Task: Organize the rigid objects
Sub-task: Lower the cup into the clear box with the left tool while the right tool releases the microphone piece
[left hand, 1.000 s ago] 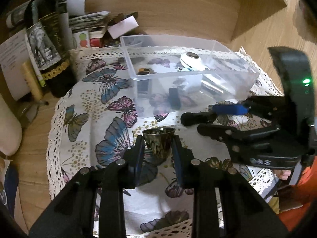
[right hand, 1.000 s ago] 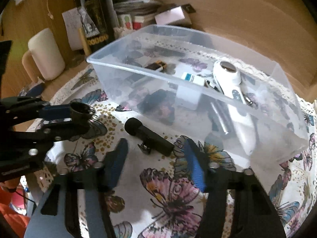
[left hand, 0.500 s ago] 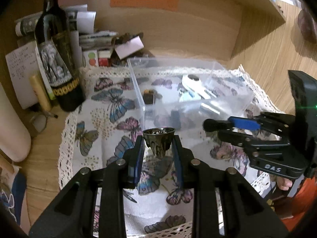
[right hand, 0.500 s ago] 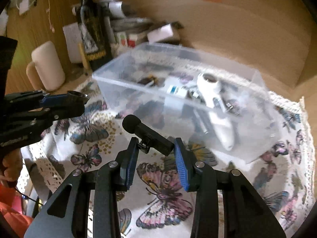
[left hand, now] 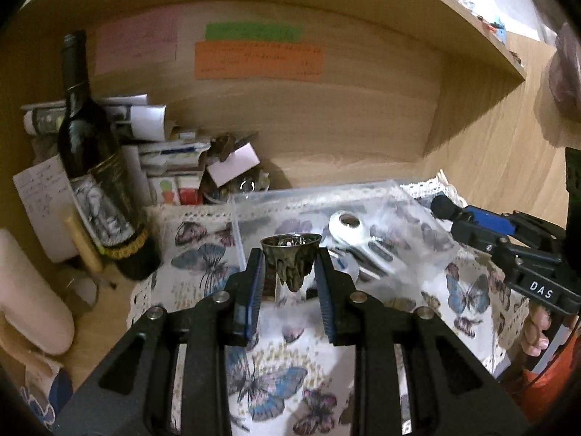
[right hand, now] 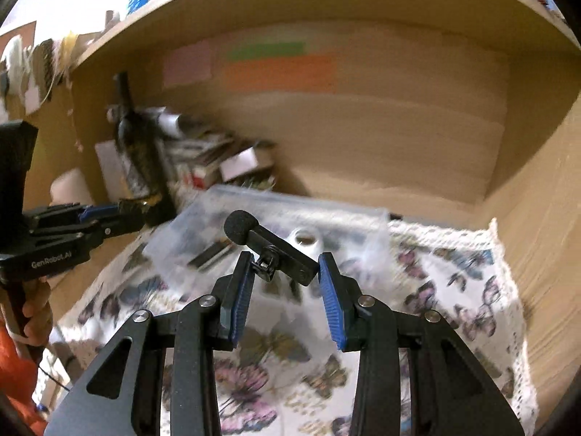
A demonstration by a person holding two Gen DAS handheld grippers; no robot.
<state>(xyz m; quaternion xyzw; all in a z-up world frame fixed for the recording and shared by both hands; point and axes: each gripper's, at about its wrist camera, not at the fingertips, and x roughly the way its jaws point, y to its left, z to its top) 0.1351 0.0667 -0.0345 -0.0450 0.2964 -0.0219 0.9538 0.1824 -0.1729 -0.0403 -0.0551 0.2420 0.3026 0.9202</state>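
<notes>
The left tool (left hand: 289,278) is clenched on a small dark metal bell (left hand: 290,259), held mouth-up above the desk's butterfly cloth (left hand: 268,381). The right tool (right hand: 284,283) grips a black clip microphone (right hand: 270,245), apparently over the clear bin (right hand: 276,203); that view is blurred.

The small cup (left hand: 290,263) in the left claw (left hand: 290,283) looks like dull, dark metal with a rough, dripped surface and a faint sheen at the rim. The microphone (right hand: 270,247) in the right claw (right hand: 285,283) has a matt foam head and a smooth black plastic body. Both claws are matt black plastic with ribbed blue pads (right hand: 332,305) and shiny metal rivets. The bin (left hand: 417,225) is clear, glossy plastic. The cloth (left hand: 276,381) on the counter is printed fabric with a lace edge. The bottle (left hand: 94,178) is dark glossy glass with a paper label. The wall (left hand: 326,127) is smooth pale wood carrying matt paper notes (left hand: 258,60).
</notes>
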